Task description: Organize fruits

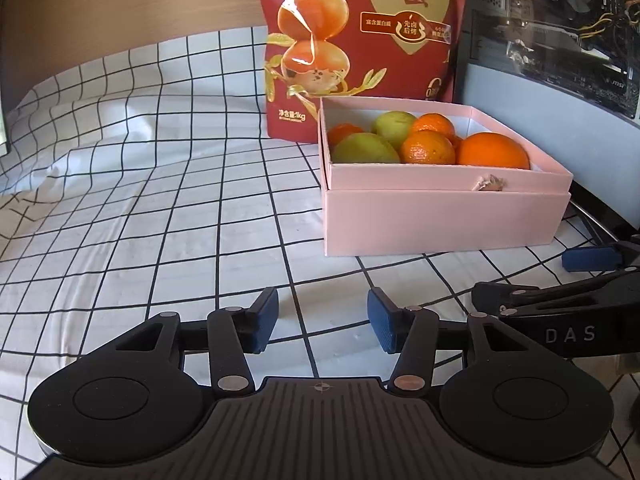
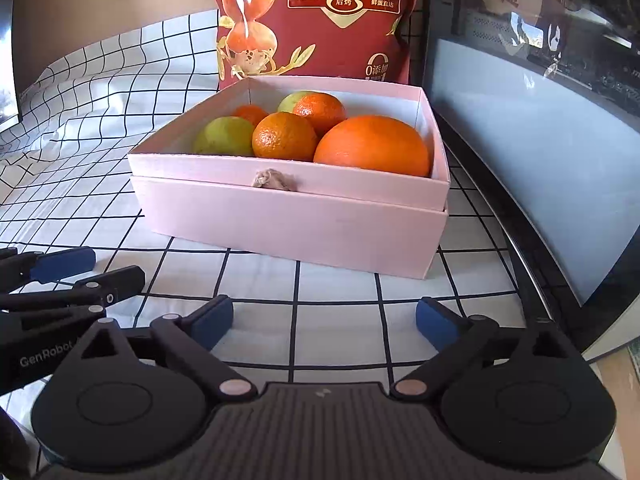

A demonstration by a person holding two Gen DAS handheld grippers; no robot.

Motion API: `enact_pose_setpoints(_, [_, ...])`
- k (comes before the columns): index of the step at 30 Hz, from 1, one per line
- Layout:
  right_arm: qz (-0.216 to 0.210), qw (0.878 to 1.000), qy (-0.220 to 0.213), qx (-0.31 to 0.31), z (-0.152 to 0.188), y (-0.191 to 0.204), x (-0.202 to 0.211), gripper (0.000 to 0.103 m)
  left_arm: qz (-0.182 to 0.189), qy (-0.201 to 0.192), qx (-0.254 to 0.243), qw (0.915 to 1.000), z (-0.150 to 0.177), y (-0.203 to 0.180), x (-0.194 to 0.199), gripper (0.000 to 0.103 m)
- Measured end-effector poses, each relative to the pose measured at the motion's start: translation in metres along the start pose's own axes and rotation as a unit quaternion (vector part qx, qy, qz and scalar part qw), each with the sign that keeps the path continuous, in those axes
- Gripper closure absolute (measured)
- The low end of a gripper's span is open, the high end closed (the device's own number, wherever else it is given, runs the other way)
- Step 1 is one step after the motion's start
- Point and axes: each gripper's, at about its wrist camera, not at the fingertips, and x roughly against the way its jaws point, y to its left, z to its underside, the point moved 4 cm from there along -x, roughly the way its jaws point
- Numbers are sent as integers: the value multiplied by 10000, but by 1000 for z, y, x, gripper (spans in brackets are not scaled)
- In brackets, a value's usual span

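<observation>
A pink box point(image 1: 444, 220) point(image 2: 288, 224) stands on the checked tablecloth and holds several fruits: a large orange point(image 1: 493, 151) point(image 2: 372, 146), smaller oranges point(image 1: 428, 147) point(image 2: 284, 136) and green fruits point(image 1: 366, 148) point(image 2: 224, 136). My left gripper point(image 1: 323, 322) is open and empty, low over the cloth, in front and left of the box. My right gripper point(image 2: 324, 318) is open and empty, just in front of the box. The right gripper's fingers point(image 1: 588, 258) show at the left view's right edge; the left gripper's fingers point(image 2: 64, 260) show at the right view's left edge.
A tall red snack bag point(image 1: 360, 40) point(image 2: 316, 20) stands right behind the box. A dark glass-fronted appliance point(image 1: 560, 40) point(image 2: 540, 120) stands close on the right. The checked cloth point(image 1: 140, 200) stretches left, wrinkled, to a wooden wall.
</observation>
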Motion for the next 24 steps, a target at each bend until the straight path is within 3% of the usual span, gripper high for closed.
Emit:
enact_pose_setpoints(6, [44,9997,-229,-52,3,-1,-2,0,-8,3,32,10000,0,-1,2,48])
enact_pose_setpoints(24, [33,9997,-225,-61,2,-2,-2,0,0,0,82,10000,2,-1,4,50])
